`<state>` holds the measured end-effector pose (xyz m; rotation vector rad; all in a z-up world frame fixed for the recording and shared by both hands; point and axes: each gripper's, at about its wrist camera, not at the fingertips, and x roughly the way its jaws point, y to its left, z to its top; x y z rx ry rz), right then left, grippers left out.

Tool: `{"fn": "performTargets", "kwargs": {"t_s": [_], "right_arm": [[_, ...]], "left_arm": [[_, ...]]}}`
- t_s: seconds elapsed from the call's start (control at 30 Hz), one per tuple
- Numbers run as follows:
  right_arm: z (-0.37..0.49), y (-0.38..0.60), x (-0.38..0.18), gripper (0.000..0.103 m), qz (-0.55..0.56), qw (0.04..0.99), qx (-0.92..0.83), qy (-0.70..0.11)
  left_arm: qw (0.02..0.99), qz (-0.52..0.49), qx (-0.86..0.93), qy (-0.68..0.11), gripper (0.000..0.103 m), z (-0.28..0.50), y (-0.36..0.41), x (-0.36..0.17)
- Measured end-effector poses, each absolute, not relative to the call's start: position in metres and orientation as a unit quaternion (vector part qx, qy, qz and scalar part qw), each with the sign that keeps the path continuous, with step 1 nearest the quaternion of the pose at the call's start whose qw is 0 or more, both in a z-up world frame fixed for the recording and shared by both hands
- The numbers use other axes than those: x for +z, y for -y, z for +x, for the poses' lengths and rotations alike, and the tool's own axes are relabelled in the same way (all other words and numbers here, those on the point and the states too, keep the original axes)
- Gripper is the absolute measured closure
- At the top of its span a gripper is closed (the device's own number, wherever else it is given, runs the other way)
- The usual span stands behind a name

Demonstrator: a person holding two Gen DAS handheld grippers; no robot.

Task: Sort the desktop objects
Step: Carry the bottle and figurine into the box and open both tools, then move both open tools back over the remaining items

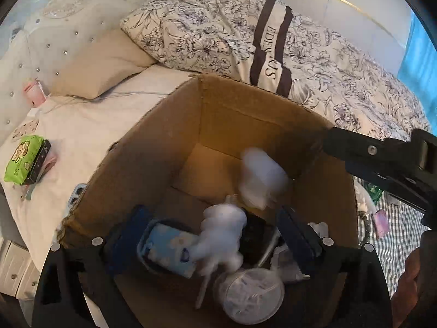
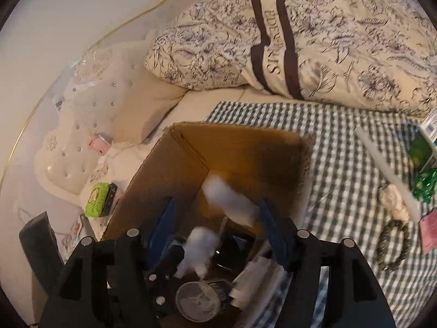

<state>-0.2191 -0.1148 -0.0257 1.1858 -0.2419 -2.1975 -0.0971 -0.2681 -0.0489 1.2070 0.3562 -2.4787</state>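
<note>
Sorting in progress, both wrist views. The cardboard box (image 1: 235,114) sits on the bed directly beneath and ahead of both tongs and already holds several things: a light blue patterned packet (image 1: 170,248) just inside the left tongs' (image 1: 215,235) left finger, a round clear-lidded container (image 1: 252,296) below their tips, a dark object (image 1: 255,236) and pale wrappers near the right finger. Two white blurred items (image 1: 262,180) appear between the fingers of each tool; motion blur hides their identity and whether they are falling or resting.

Both tools stand with fingers spread wide and nothing between the pads; the right tongs (image 2: 215,232) hang over the same box, and their dark arm enters the left view from the right.

Judged remaining: to the right of the right tongs, on the checked cloth (image 2: 341,164), lie a beaded bracelet (image 2: 393,248), a white stick (image 2: 387,172), a knotted white item (image 2: 393,199), a green wrapper (image 2: 423,186) and a pink card (image 2: 428,229). Left of the box lies a green packet (image 1: 23,158) against a black box (image 1: 41,161).

The box's near wall is cut off by the tool bodies; its lower contents are partly hidden.
</note>
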Motion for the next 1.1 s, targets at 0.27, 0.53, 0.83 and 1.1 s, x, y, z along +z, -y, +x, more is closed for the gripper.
{"fn": "performTargets", "kwargs": {"t_s": [0.27, 0.53, 0.83, 1.1], "right_arm": [[-0.206, 0.050, -0.006, 0.040, 0.435, 0.288, -0.845, 0.115], [-0.157, -0.068, 0.042, 0.040, 0.392, 0.235, -0.879, 0.134], [-0.094, -0.197, 0.062, 0.035, 0.362, 0.147, -0.907, 0.156], [-0.086, -0.272, 0.015, 0.034, 0.394, 0.090, -0.894, 0.191]], "left_arm": [[0.166, 0.429, -0.882, -0.101, 0.006, -0.100, 0.226, -0.032], [0.129, 0.379, -0.914, -0.063, 0.000, -0.087, 0.134, 0.035], [0.058, 0.373, -0.924, -0.055, 0.000, -0.082, 0.017, 0.037], [0.058, 0.411, -0.909, -0.032, 0.000, -0.099, -0.042, -0.013]]}}
